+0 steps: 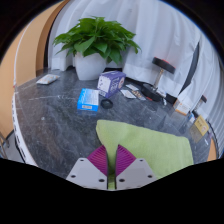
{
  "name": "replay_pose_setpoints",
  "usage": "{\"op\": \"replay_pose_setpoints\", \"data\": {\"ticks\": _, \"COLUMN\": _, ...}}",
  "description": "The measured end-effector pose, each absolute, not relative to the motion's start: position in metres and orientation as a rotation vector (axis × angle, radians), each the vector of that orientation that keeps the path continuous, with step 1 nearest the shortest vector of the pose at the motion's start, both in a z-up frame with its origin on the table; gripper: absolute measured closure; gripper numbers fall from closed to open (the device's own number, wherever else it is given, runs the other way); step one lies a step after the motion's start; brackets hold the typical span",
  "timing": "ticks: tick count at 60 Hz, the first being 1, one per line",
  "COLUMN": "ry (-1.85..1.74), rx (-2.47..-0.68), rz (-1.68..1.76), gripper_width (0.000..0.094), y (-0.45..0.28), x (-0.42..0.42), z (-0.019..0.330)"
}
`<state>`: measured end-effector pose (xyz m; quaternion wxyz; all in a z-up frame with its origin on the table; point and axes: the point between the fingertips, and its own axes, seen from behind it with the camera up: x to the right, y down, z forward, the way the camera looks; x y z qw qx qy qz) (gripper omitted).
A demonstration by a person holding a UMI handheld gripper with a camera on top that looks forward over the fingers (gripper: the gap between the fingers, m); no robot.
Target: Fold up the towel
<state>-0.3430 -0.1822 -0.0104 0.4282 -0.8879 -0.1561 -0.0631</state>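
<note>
The round dark marbled table (50,125) took up most of the view, with a leafy green plant in a white pot (93,45) at the far side. The lime green towel (150,145) lay flat near the gripper (111,160), looking barely folded, so most work remained. Fingers looked pressed together, maybe pinching its edge; the contact was hard to make out.

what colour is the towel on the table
Light yellow-green, plain, seen in the gripper view: towel, just ahead of the claw.
</note>
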Motion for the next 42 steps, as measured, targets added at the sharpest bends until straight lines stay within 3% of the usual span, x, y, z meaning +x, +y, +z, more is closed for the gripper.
{"op": "replay_pose_setpoints", "data": {"ticks": 7, "ry": -0.308, "rx": -2.236, "rz": 0.015, "gripper_width": 0.0869, "y": -0.181, "x": -0.356, "z": 0.011}}
{"op": "replay_pose_setpoints", "data": {"ticks": 18, "ry": -0.107, "rx": -2.147, "rz": 0.432, "gripper_width": 0.0869, "y": -0.178, "x": -0.359, "z": 0.131}}
{"op": "replay_pose_setpoints", "data": {"ticks": 23, "ry": -0.058, "rx": -2.111, "rz": 0.480, "gripper_width": 0.0870, "y": -0.170, "x": -0.328, "z": 0.159}}
{"op": "replay_pose_setpoints", "data": {"ticks": 28, "ry": 0.007, "rx": -2.117, "rz": 0.460, "gripper_width": 0.0871, "y": -0.155, "x": -0.290, "z": 0.152}}
{"op": "replay_pose_setpoints", "data": {"ticks": 42, "ry": 0.130, "rx": -2.234, "rz": 0.297, "gripper_width": 0.0825, "y": -0.140, "x": -0.180, "z": 0.068}}
